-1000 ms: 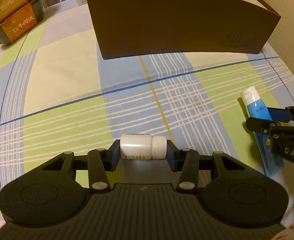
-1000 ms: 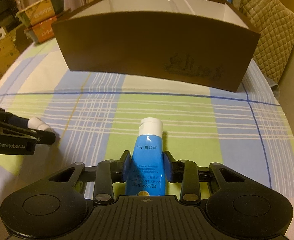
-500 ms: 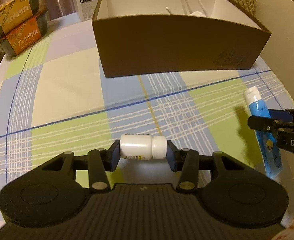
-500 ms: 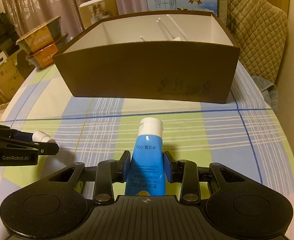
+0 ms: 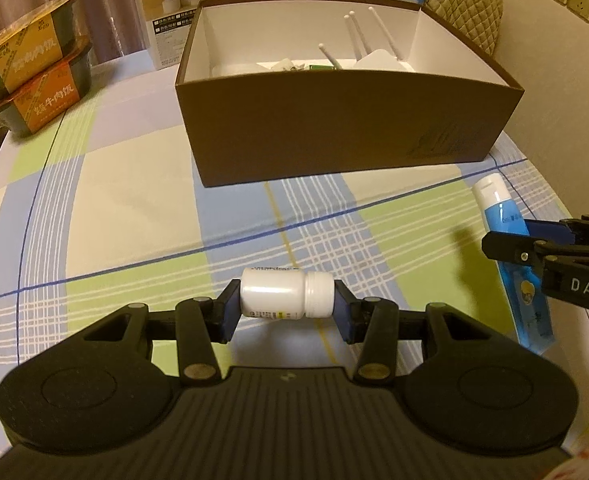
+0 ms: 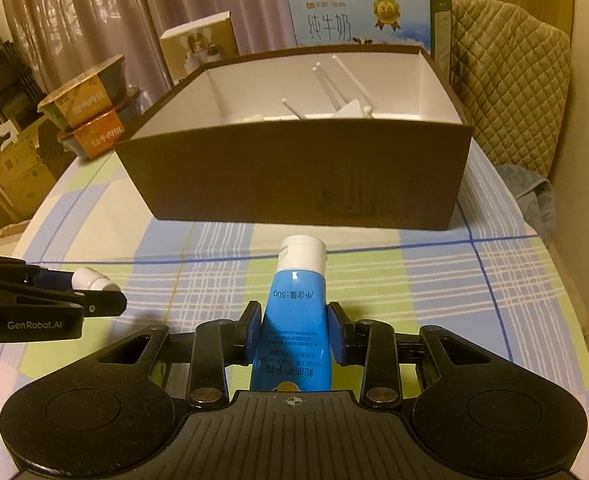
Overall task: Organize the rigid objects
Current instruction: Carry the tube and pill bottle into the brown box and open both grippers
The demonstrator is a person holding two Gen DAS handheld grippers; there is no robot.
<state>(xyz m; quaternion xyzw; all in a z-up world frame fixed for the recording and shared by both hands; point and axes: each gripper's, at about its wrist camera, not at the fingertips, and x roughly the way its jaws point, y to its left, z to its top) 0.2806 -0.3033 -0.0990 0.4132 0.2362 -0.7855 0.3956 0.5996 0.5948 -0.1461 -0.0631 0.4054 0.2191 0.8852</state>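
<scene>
My left gripper (image 5: 287,303) is shut on a small white pill bottle (image 5: 282,294), held sideways by its base and cap above the checked tablecloth. My right gripper (image 6: 294,334) is shut on a blue hand-cream tube (image 6: 296,320) with a white cap pointing forward. Both hang in front of a brown cardboard box (image 5: 346,120) with a white inside, which holds a white router with antennas (image 5: 378,56) and other small items. The tube (image 5: 510,256) and right gripper (image 5: 550,256) show at the right of the left wrist view; the bottle's cap (image 6: 92,279) shows at the left of the right wrist view.
Two stacked instant-meal bowls (image 5: 30,76) stand at the table's far left. A milk carton box (image 6: 360,20) and a small product box (image 6: 200,46) stand behind the brown box. A quilted chair (image 6: 506,92) is at the right. The table edge curves close on the right.
Both grippers have risen with their objects still held, so the box's white inside and its contents have come into view. The grips look unchanged.
</scene>
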